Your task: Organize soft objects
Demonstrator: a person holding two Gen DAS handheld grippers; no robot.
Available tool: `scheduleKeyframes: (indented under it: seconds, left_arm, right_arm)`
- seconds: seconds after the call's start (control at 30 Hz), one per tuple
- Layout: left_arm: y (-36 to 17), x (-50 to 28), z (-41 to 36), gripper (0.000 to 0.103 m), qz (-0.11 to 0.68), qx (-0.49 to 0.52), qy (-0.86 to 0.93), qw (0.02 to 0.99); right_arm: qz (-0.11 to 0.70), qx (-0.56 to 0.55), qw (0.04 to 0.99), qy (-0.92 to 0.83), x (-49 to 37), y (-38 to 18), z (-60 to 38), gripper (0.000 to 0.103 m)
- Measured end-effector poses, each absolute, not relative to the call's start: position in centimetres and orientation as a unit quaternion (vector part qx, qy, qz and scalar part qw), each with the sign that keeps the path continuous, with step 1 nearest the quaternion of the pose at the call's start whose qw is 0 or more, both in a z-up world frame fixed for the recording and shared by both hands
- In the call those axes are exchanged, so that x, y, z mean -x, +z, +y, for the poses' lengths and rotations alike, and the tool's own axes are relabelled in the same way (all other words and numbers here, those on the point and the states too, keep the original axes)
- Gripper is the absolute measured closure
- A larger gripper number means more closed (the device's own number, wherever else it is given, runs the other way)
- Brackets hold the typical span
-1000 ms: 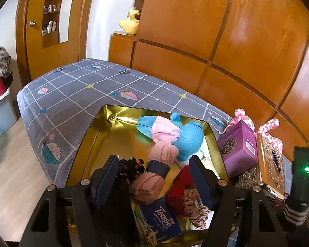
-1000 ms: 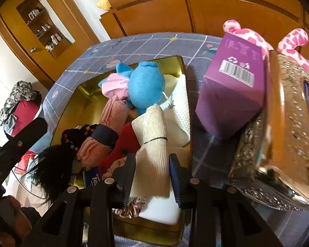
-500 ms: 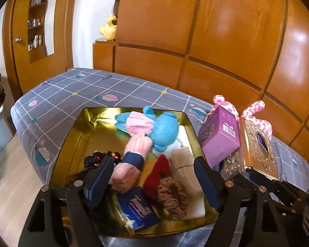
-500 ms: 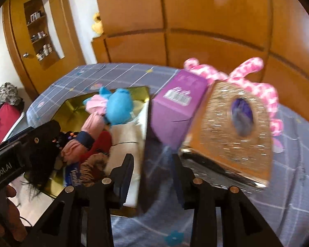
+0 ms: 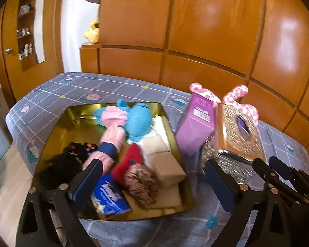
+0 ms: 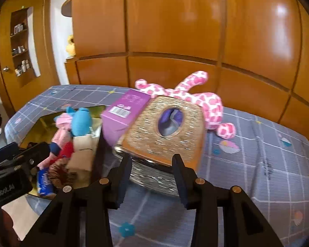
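A gold tray (image 5: 57,127) on the bed holds a blue and pink plush (image 5: 138,121), pink socks (image 5: 111,142), a red item (image 5: 129,160), a brown scrunchie (image 5: 142,183), beige rolled cloths (image 5: 166,168), black hair pieces (image 5: 59,166) and a blue tissue pack (image 5: 111,197). My left gripper (image 5: 152,183) is open and empty above the tray's near end. My right gripper (image 6: 152,177) is open and empty in front of the gold tissue box (image 6: 164,129). A pink spotted plush (image 6: 195,96) lies behind that box.
A purple box (image 5: 197,123) leans between the tray and the gold tissue box (image 5: 237,131). The bed has a grey checked cover (image 6: 267,164). Wooden wall panels (image 6: 175,41) stand behind. A yellow plush (image 5: 91,32) sits on a far cabinet.
My right gripper let go of the beige cloth roll, which now lies in the tray, and swung right toward the gold tissue box. My left gripper pulled back and higher.
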State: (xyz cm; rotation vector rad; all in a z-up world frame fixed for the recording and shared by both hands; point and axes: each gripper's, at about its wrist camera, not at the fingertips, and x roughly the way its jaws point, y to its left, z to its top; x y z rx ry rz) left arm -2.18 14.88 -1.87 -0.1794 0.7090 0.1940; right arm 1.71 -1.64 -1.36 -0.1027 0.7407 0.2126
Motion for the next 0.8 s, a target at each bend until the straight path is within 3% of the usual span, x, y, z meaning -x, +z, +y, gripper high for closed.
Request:
scheduleKeyframes:
  seconds: [0.3,0.8]
  left_arm:
    - [-2.2,2.2,11.5,0.0,0.355,0.058,0.072,0.93]
    - [-2.3,2.5,12.0,0.0,0.355,0.058,0.092,0.928]
  right_arm:
    - [0.368,0.031,0.927,0.064,-1.6,-2.2,-4.7,0.063]
    - [0.361,0.041,0.929,0.067,-1.2,-1.9,-4.3,0.063]
